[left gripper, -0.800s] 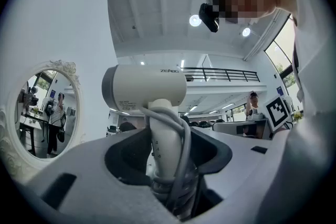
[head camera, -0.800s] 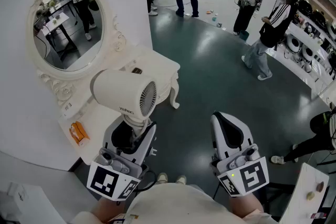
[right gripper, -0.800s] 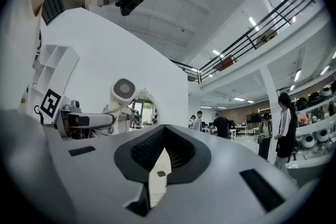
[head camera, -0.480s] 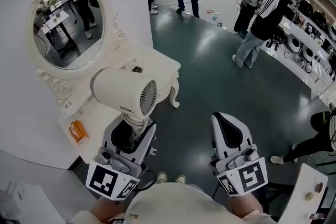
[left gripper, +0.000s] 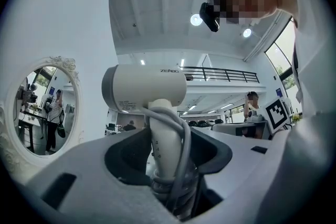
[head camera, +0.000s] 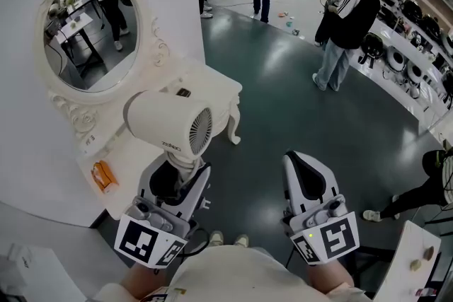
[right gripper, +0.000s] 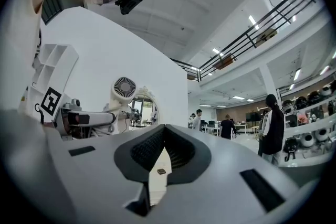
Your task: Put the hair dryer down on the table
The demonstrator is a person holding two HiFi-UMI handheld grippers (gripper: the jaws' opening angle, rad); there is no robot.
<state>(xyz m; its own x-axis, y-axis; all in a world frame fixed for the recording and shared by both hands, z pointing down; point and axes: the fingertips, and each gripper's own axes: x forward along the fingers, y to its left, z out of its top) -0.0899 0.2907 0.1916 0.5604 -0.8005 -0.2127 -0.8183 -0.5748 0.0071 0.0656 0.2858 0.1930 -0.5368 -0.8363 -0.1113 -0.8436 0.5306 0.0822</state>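
Note:
A cream hair dryer (head camera: pixel 170 122) stands upright in my left gripper (head camera: pixel 173 177), its rear grille facing right. The jaws are closed on its handle, with the cord wrapped around it, as the left gripper view shows: hair dryer (left gripper: pixel 144 89), left gripper (left gripper: pixel 168 155). It hangs above the near end of the white dressing table (head camera: pixel 205 85), clear of the top. My right gripper (head camera: pixel 306 177) is held over the floor to the right, shut with nothing in it. In the right gripper view, the right gripper (right gripper: pixel 165 131) looks towards the hair dryer (right gripper: pixel 124 89).
An oval mirror (head camera: pixel 88 28) in an ornate white frame hangs above the table. An orange object (head camera: pixel 104 177) lies on the table's near end and a small dark item (head camera: pixel 183 93) lies further back. Several people (head camera: pixel 343 25) stand on the dark floor beyond.
Both grippers and the hair dryer have stayed almost still. The people in the background have walked to the left.

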